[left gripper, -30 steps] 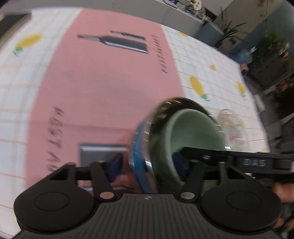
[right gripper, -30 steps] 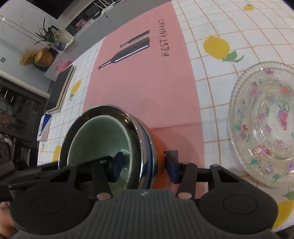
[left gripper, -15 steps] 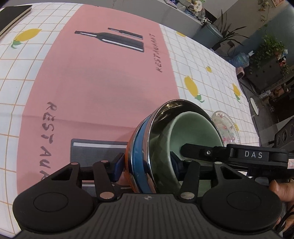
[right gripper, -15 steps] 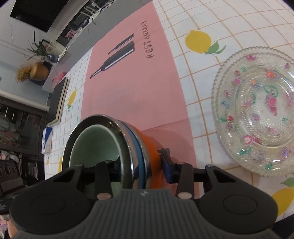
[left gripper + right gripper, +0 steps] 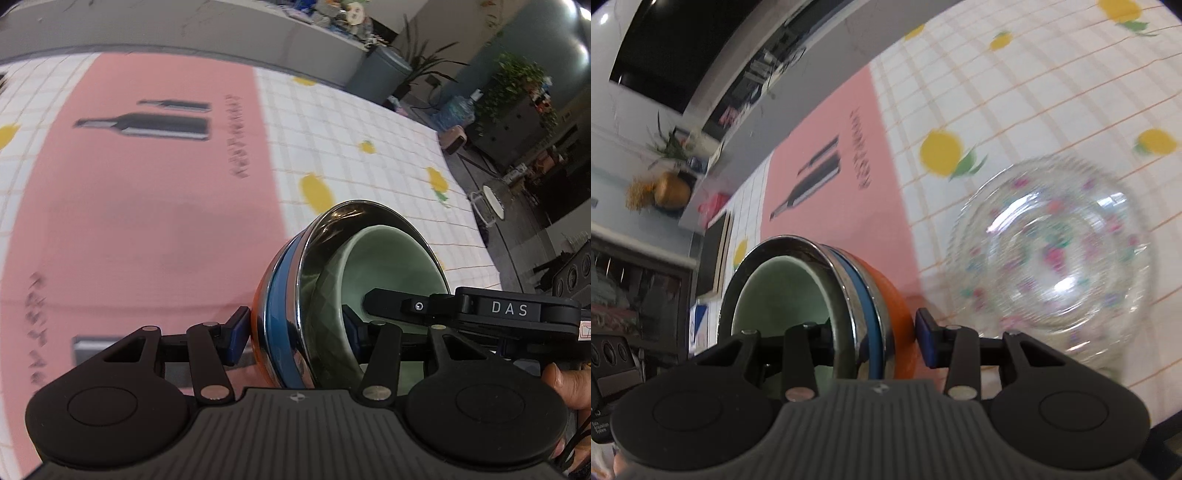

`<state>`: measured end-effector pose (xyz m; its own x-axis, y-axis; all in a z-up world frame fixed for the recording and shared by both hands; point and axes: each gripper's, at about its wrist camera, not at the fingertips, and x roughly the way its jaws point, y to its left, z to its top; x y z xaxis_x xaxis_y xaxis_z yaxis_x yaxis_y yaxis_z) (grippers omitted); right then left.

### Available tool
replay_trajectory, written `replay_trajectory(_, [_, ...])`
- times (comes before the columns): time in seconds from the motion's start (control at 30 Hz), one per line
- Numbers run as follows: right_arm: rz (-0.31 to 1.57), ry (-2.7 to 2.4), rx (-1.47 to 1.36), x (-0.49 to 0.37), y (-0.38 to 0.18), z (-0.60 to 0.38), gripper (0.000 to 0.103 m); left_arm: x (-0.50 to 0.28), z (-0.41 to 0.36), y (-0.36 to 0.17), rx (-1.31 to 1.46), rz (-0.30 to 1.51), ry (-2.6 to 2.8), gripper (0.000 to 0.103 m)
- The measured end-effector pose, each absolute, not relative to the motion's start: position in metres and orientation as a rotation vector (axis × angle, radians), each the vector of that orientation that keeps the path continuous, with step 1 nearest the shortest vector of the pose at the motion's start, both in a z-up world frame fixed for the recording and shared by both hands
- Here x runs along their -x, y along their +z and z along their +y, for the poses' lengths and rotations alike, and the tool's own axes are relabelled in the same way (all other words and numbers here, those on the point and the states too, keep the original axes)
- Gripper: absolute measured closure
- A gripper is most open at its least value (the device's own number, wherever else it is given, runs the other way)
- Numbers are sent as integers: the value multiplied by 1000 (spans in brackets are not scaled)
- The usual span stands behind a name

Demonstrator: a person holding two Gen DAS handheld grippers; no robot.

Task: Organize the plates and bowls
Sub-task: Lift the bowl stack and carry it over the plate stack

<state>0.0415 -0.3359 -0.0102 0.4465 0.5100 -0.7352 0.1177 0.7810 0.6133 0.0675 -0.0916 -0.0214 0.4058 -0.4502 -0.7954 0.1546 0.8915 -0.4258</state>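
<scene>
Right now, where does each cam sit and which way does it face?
Left wrist: on the left gripper, angled down over the pink mat; shows its fingers, the right gripper, a hand.
Right wrist: on the right gripper, angled down toward the glass plate; shows its own fingers.
Shared: the bowl stack, clamped at opposite rims; the mat; the lemon cloth.

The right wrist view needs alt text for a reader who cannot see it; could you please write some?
The right gripper grips the rim of a tilted stack of nested bowls, green inside steel, blue and orange. Beyond it lies a pink placemat on a lemon-print tablecloth, with a blurred floral glass plate at right.
</scene>
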Motion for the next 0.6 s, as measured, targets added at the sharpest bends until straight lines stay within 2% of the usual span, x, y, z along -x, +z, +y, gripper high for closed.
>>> replay_trajectory(0.27, [1041, 176, -687, -36, 2, -398, 64, -85, -155, -19, 285, 1089, -462, 46])
replay_trajectory(0.6, [1066, 113, -728, -46, -9, -430, 63, -102, -189, -35, 281, 1123, -471, 46])
